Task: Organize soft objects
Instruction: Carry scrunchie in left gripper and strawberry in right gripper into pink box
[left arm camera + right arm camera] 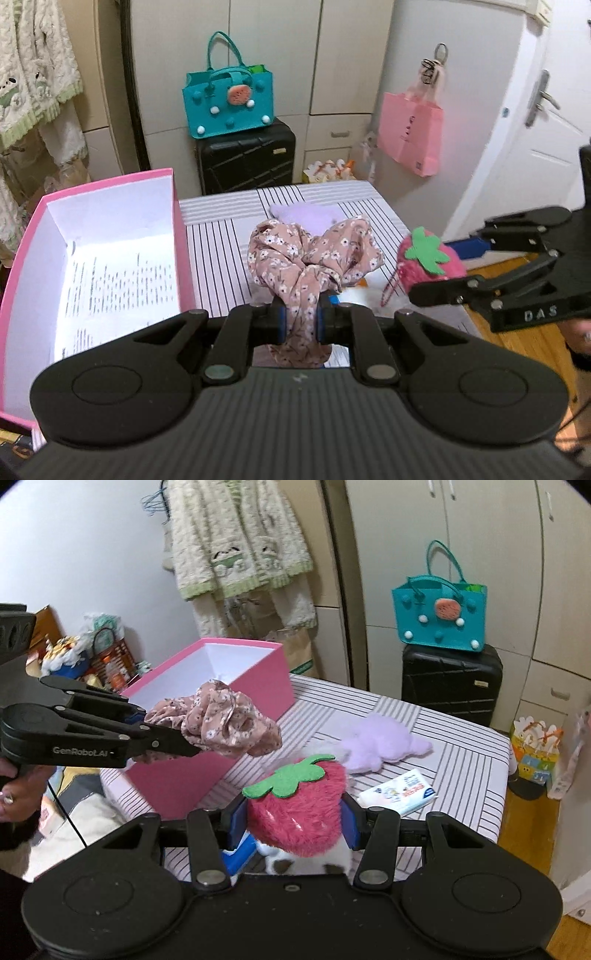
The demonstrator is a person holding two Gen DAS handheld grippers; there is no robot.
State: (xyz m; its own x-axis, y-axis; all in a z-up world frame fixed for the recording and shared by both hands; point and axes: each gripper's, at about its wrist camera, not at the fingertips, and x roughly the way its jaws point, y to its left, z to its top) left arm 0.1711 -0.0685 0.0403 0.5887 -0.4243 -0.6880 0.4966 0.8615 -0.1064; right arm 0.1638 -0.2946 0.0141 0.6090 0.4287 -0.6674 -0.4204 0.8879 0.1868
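Note:
My left gripper (300, 320) is shut on a pink floral scrunchie (314, 258), held in the air above the striped table (221, 236). From the right wrist view the same scrunchie (221, 720) hangs just in front of the open pink box (236, 679). My right gripper (295, 821) is shut on a fluffy red strawberry plush (303, 808) with a green felt leaf, lifted off the table. In the left wrist view that strawberry (428, 262) shows at the right, in the right gripper (417, 291). A lilac plush (380, 744) lies on the table behind it.
The pink box (110, 258) with a white inside stands on the table's left. A tissue pack (399, 792) lies near the lilac plush. A black suitcase (450, 683) bearing a teal bag (439, 616) stands behind the table. A pink bag (410, 133) hangs on the wall.

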